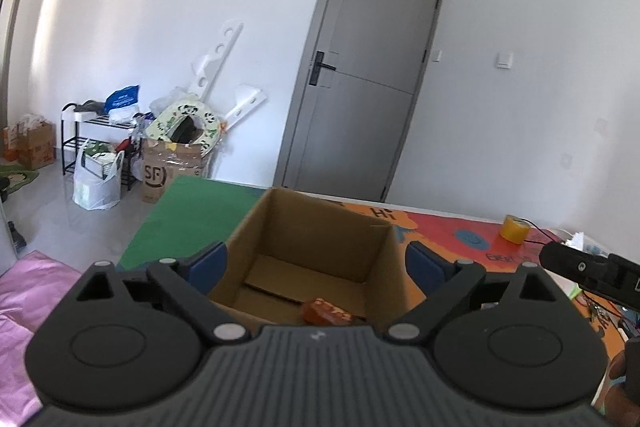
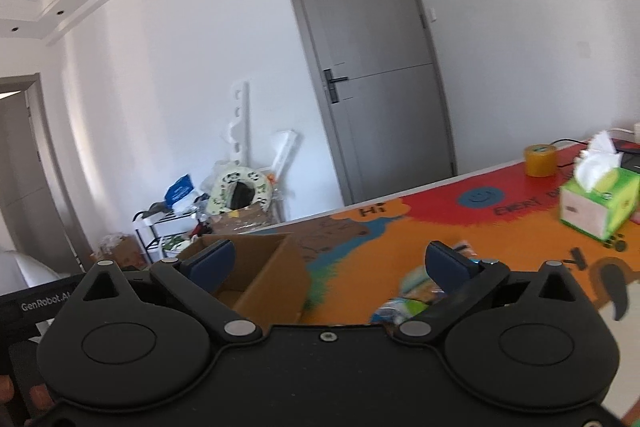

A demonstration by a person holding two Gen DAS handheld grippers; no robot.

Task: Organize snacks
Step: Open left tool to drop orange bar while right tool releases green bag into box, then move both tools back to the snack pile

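An open cardboard box (image 1: 320, 251) stands on the colourful table mat (image 1: 452, 235). An orange-red snack packet (image 1: 326, 311) lies on its floor near the front wall. My left gripper (image 1: 318, 263) is open and empty, held just above and in front of the box, its blue pads either side of the opening. My right gripper (image 2: 328, 263) is open and empty, over the mat (image 2: 360, 267) to the right of the box (image 2: 260, 275). Blurred snack packets (image 2: 412, 295) in green, blue and white lie on the mat under its right finger.
A yellow tape roll (image 1: 514, 228) (image 2: 540, 160) and a green tissue box (image 2: 598, 201) stand at the table's far right. A green mat section (image 1: 192, 215) lies left of the box. Floor clutter, a rack (image 1: 96, 143) and a grey door (image 1: 368, 75) lie beyond.
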